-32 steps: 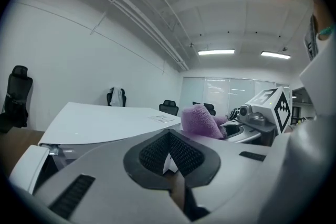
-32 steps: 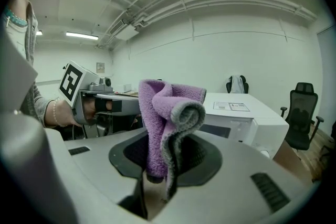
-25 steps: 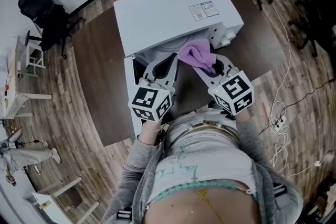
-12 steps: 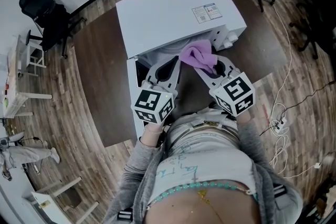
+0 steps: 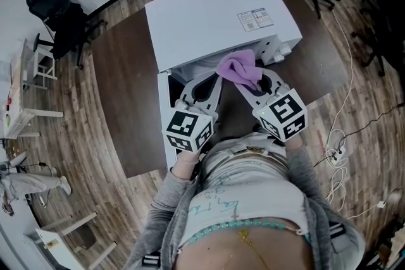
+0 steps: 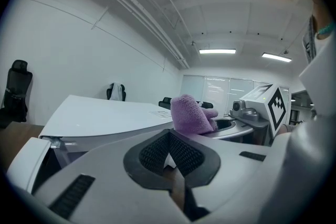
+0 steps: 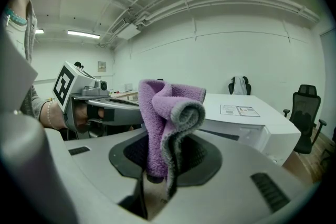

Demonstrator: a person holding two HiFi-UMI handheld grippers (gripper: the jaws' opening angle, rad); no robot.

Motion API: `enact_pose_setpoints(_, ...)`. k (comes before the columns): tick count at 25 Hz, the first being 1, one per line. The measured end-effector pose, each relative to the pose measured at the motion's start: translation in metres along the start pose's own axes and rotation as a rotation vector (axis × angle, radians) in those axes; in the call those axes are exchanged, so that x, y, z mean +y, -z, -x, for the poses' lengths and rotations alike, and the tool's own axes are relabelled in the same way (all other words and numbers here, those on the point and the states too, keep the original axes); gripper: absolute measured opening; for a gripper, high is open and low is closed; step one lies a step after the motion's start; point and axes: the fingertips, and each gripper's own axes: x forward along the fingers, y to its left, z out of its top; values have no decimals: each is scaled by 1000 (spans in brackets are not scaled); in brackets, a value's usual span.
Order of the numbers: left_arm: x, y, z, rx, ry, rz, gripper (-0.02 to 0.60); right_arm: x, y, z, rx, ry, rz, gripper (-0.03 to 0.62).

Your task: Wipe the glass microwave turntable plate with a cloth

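The purple cloth [image 5: 239, 69] stands bunched in a loose upright fold in the right gripper [image 5: 256, 86], in front of the open mouth of the microwave [image 5: 212, 12]. In the right gripper view the jaws are clamped on the lower end of the cloth [image 7: 168, 123], whose grey-edged hem curls over above the right gripper [image 7: 157, 165]. The glass plate cannot be made out in any view. Just beside it, the left gripper [image 5: 205, 84] points the same way towards the microwave front; in its own view the left gripper [image 6: 170, 157] has its jaws closed together with nothing between them, and the cloth [image 6: 191, 114] shows beyond on the right. The two grippers are near each other but apart. The door [image 5: 166, 112] hangs open on the left of the microwave, below the left gripper. A label [image 5: 256, 19] sits on the white top of the microwave. The microwave rests on a dark table [image 5: 120, 73] over a wood floor [image 5: 76, 136], with a black chair [image 5: 54, 9] near the wall.
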Motion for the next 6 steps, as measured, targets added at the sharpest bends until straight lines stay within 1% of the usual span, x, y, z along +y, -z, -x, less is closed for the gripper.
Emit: enact_pose_setpoints(6, 4, -3, 1, -1, -2, 19, 11, -1, -4, -4, 5, -4, 7, 118)
